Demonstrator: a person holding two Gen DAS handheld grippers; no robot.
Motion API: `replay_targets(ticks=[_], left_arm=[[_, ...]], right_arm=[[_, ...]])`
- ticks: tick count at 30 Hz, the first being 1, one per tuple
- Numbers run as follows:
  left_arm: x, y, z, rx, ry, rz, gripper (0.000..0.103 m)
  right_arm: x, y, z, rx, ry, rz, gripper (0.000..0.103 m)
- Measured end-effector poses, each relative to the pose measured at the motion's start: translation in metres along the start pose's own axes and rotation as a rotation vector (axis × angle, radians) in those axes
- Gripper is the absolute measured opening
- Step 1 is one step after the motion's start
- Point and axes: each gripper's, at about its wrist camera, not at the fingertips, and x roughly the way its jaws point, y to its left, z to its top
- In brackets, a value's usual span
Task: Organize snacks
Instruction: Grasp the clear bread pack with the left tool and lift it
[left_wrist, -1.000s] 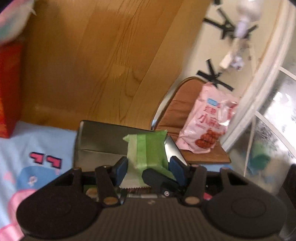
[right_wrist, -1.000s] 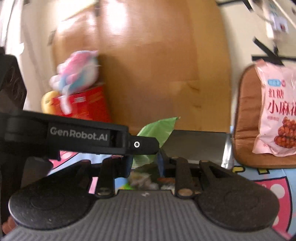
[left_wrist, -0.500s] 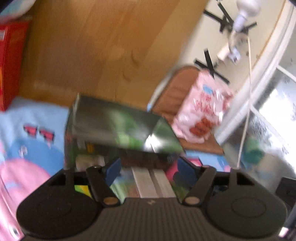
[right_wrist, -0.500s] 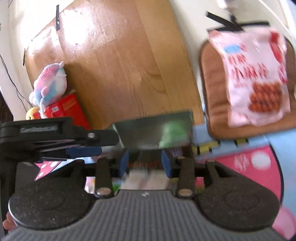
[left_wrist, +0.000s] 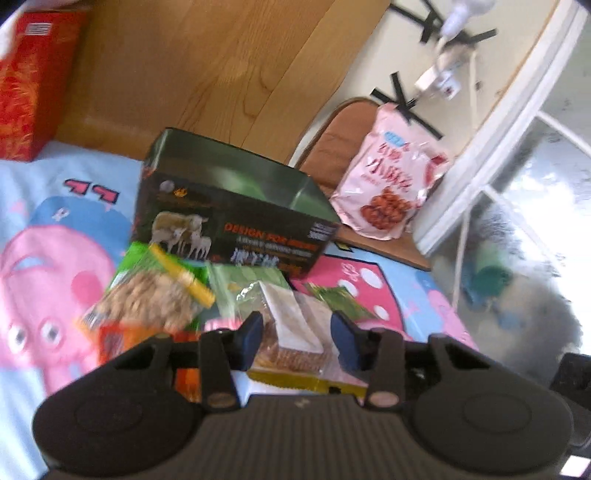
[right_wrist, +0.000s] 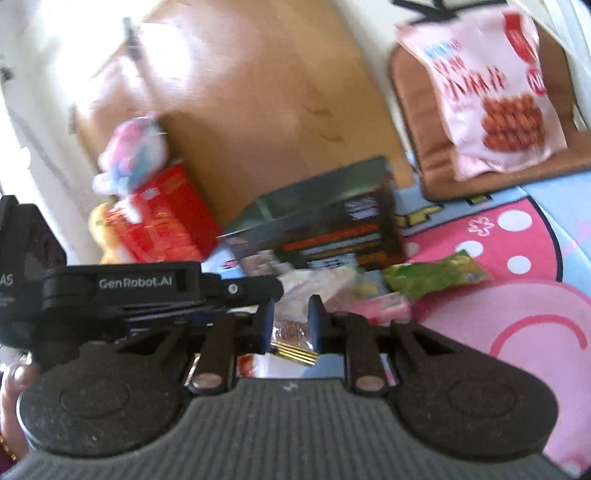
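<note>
Green packet gone from left gripper (left_wrist: 297, 341) since a second ago; its fingers now wide over clear cracker packet (left_wrist: 291, 325), in the pile before dark box (left_wrist: 229, 221) (delivered, presumably). Right gripper (right_wrist: 291, 323) narrow, empty

The left gripper (left_wrist: 297, 338) hung low with its jaws spread wide; the right gripper (right_wrist: 291, 325), beside it, had jaws nearly closed.

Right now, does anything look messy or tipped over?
Yes. The dark box lies on its side on the mat, and snack packets sit in a loose heap in front of it. A pink bag leans on a brown cushion, apart from the rest.
</note>
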Motion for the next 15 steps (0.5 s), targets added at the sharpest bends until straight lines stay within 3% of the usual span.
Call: replay_targets(ticks=[5,12,15], left_arm=[[-0.045,0.005,-0.043,0.021,-0.034,0.011,0.042],[-0.064,0.035,-0.087,-0.04,0.008,0.053,0.043],[-0.073,0.046,-0.094,-0.072,0.009,0.06,0.052]], right_arm=[[-0.03,0.023,-0.032,-0.065,0.01,0.089,0.025],[-0.027,0.05,-0.081,-0.203,0.145,0.173,0.026],[-0.021,0.058,-0.084,-0.25,0.205,0.175,0.033]])
